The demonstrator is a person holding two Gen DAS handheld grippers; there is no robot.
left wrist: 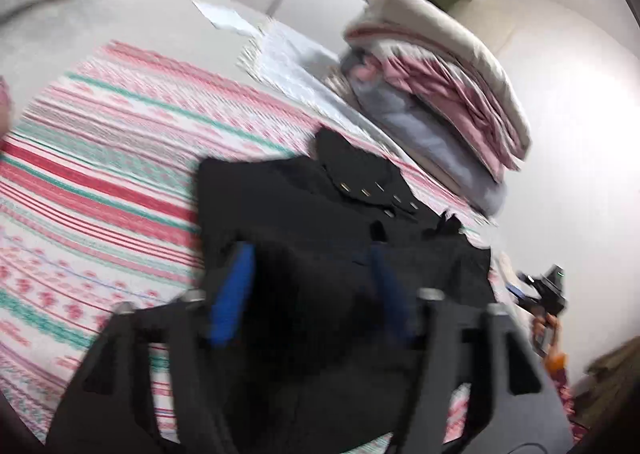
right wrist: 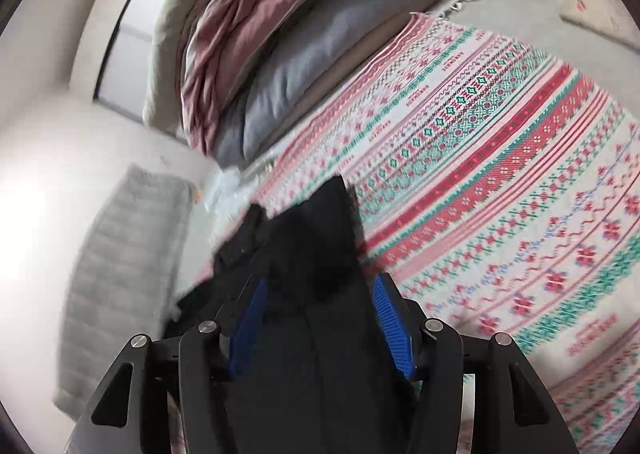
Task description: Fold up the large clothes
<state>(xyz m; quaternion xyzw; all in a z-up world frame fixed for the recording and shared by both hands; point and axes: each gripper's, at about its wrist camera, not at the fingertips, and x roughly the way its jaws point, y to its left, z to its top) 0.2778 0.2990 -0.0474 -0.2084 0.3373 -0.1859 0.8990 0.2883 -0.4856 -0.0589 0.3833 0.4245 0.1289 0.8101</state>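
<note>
A black garment (left wrist: 304,205) with small metal buttons lies on a red, green and white patterned bedspread (left wrist: 100,181). My left gripper (left wrist: 312,274) stands over the garment with its blue pads (left wrist: 234,294) wide apart and black cloth between them. In the right wrist view the same black garment (right wrist: 312,254) runs up between the blue pads (right wrist: 390,326) of my right gripper (right wrist: 316,294), whose jaws are also apart. The other hand-held gripper (left wrist: 548,290) shows at the right edge of the left wrist view.
A stack of folded bedding, pink, grey and beige (left wrist: 440,93), sits at the bed's far side by a white wall; it also shows in the right wrist view (right wrist: 256,53). A grey quilted mat (right wrist: 124,274) lies on the floor left of the bed.
</note>
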